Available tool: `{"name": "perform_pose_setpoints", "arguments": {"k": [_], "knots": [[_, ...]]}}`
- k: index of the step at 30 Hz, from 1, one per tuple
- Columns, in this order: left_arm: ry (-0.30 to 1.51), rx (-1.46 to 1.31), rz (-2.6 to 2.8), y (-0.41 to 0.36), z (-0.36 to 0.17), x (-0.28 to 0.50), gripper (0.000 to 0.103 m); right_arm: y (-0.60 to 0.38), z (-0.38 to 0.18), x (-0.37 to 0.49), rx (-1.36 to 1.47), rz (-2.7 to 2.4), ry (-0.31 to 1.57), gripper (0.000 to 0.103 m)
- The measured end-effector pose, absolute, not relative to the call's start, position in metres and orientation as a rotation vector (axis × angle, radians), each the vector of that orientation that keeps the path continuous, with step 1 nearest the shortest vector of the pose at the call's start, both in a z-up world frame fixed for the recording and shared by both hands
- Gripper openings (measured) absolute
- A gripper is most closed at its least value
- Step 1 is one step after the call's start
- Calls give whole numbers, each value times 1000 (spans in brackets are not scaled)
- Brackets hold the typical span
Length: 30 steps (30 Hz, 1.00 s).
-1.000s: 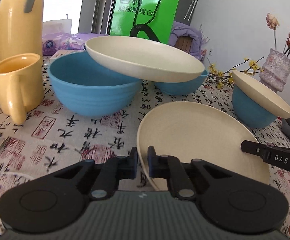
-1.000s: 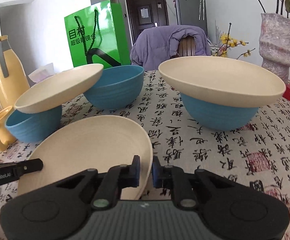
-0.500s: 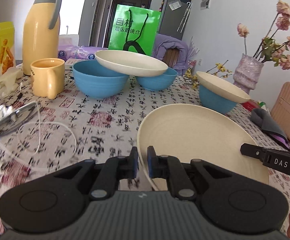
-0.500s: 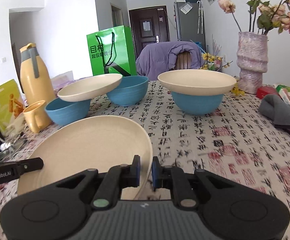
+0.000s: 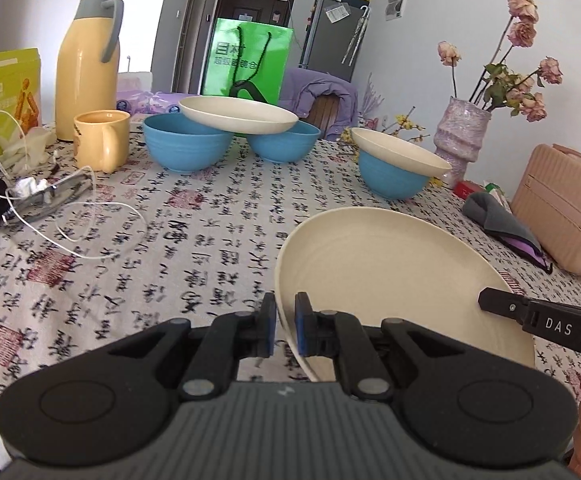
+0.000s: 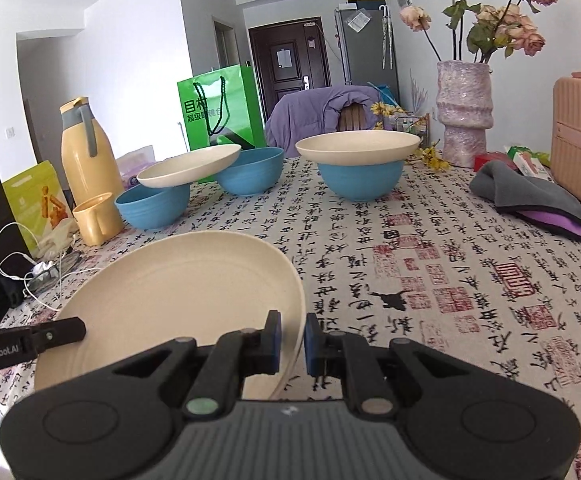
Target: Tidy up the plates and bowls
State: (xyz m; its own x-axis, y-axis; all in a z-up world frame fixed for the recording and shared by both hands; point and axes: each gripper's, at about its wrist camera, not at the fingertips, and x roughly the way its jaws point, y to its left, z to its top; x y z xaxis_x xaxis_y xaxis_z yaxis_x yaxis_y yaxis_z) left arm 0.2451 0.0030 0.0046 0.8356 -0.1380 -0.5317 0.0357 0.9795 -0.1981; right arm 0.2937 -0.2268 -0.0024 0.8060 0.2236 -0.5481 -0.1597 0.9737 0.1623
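Both grippers hold one large cream plate (image 5: 390,276) above the table. My left gripper (image 5: 285,330) is shut on its left rim. My right gripper (image 6: 292,340) is shut on its right rim; the plate also shows in the right wrist view (image 6: 178,300). Far back, a second cream plate (image 5: 238,114) rests across two blue bowls (image 5: 186,148) (image 5: 284,146). A third cream plate (image 5: 400,150) sits on another blue bowl (image 5: 390,180) at the right; that bowl also shows in the right wrist view (image 6: 360,180).
A yellow mug (image 5: 98,140), yellow thermos (image 5: 88,60), white cable (image 5: 70,220) and glasses lie at the left. A green bag (image 5: 248,60) stands behind. A vase (image 5: 462,140), grey cloth (image 5: 498,216) and pink case (image 5: 562,216) are at the right.
Both grippers have pulled back toward the near edge and risen with the large plate; the bowls and other plates now look farther away. The grip is unchanged.
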Motion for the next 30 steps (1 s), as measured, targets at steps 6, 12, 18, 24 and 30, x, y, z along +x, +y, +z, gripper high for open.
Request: {"name": "perform_pose_setpoints", "arguments": {"k": [6,12,18,24,30], "knots": [[597,-191,-152,-44,-5,259,9,-265,-5,293,102,143,604,12],[614,-194,-188,-98,-13,280,9,-319,-11,303,94,78,618,12],[642,-199,-190,-139,-24,294,10,-363,-21,320,102,54,647,13],[655,-182,-185,-164,-29,298,10,-389,-27,330,94,56,653,13],[670,-159,-189,-177,-34,301,10,-406,-36,334,111,54,666,13]]}}
